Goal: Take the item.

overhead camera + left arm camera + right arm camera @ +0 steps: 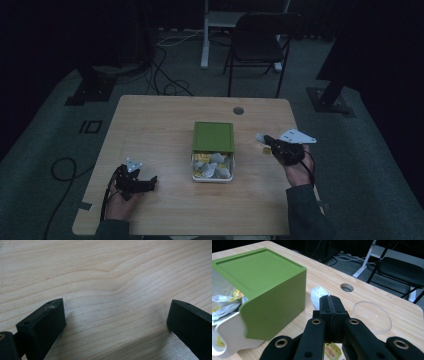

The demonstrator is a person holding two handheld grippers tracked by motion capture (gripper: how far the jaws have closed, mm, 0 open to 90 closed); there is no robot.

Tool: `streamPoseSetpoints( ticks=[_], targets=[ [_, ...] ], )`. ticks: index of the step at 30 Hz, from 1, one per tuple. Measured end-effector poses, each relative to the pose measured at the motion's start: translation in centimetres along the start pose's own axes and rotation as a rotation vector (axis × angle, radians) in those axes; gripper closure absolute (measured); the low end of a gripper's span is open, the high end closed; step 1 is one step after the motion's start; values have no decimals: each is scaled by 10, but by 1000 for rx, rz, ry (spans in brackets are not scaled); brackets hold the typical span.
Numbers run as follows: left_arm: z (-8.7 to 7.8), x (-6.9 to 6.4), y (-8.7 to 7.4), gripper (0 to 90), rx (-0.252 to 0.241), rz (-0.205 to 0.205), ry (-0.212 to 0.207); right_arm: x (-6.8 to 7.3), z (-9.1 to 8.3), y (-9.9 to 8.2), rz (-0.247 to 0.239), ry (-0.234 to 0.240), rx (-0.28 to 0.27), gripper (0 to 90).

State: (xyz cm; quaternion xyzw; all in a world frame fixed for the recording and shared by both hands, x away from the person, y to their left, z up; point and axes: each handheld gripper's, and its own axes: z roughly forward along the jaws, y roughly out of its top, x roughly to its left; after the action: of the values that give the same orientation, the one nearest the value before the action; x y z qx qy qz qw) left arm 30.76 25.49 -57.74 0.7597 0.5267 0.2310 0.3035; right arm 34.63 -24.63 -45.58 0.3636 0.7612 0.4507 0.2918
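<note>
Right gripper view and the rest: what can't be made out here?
- Tea bag in the right gripper: mostly hidden behind the shut jaws, right gripper view.
- Box contents: covered by the green lid, cut off at the left edge.
- Left gripper: dim and small in the high view.

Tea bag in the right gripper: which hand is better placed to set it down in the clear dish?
Right, probably. The right gripper is shut on the tea bag, with the clear dish just beside it. The left gripper sits open over bare table, far from both.
</note>
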Motion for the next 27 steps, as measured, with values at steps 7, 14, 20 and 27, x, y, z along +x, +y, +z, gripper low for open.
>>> streamPoseSetpoints(
  ticks=[7, 14, 20, 27],
  targets=[
    [0, 0, 0, 27, 0, 0, 0, -9, 4, 2, 19, -15, -3, 900],
    [0, 0, 0, 27, 0, 0, 0, -19, 10, 5, 27, -36, -5, 900],
    [0, 0, 0, 27, 0, 0, 0, -27, 11, 7, 45, -52, -10, 900],
    [0, 0, 0, 27, 0, 2, 0, -35, 13, 9, 54, -66, -14, 900]
  ],
)
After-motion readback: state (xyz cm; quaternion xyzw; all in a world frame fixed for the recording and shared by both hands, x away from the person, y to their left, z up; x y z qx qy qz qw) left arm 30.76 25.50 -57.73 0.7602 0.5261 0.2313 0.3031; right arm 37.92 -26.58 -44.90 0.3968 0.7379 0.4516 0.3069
